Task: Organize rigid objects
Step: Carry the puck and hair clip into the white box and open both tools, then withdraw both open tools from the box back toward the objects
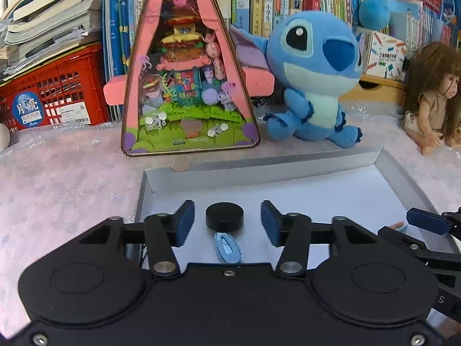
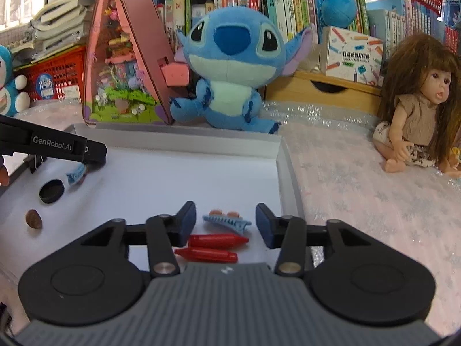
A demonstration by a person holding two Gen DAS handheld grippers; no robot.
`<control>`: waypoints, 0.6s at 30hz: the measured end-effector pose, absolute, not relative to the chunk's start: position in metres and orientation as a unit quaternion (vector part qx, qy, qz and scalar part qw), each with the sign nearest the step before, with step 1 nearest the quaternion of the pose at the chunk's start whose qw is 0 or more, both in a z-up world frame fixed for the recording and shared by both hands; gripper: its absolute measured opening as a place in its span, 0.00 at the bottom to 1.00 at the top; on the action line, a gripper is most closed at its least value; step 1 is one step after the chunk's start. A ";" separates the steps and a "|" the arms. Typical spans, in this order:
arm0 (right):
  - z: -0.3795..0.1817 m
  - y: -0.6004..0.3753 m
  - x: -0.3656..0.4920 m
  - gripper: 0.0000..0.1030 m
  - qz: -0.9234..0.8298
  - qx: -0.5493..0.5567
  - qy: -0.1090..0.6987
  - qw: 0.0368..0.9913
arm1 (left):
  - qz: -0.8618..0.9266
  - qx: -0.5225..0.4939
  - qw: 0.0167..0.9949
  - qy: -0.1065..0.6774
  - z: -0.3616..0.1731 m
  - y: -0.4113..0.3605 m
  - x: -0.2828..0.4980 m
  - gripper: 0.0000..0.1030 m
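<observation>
Two glossy red crayons [image 2: 213,246], tapered

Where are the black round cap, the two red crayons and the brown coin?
black round cap [image 1: 224,211], left wrist view, flat top.
red crayons [image 2: 217,240], right wrist view, upper crayon's body.
brown coin [image 2: 33,218], right wrist view, face.

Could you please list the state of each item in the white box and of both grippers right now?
left gripper: open, pads either side of the puck, not touching it
right gripper: open, empty
black puck: lying flat
blue snap clip: flat, shut
blue claw clip: lying on its side
red crayons: two, side by side
white box: open
</observation>
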State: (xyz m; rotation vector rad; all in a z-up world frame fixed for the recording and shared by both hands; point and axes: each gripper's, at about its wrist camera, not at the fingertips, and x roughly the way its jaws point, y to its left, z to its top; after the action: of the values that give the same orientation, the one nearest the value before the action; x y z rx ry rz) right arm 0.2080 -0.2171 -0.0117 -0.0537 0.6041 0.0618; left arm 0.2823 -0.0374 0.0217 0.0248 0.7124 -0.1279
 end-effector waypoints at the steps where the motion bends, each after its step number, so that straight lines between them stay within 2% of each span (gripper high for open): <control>1: -0.009 -0.218 0.206 0.65 0.031 -0.023 0.292 0.956 | -0.064 0.009 0.936 0.345 0.024 -0.036 0.280 0.55; 8: 0.003 -0.222 0.186 0.76 0.040 -0.012 0.270 0.962 | -0.083 -0.001 0.946 0.314 0.045 -0.028 0.246 0.76; 11: 0.008 -0.221 0.172 0.82 0.045 -0.022 0.257 0.965 | -0.091 -0.004 0.949 0.302 0.050 -0.024 0.226 0.79; 18: 0.015 -0.221 0.136 0.84 0.056 -0.027 0.241 0.969 | -0.106 -0.010 0.953 0.284 0.053 -0.013 0.173 0.82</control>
State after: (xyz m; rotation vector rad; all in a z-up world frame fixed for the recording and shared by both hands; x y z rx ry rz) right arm 0.1358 -0.2208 0.0148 -0.0552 0.4870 0.1123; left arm 0.1732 -0.0134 0.0532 -0.0195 0.5773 -0.2149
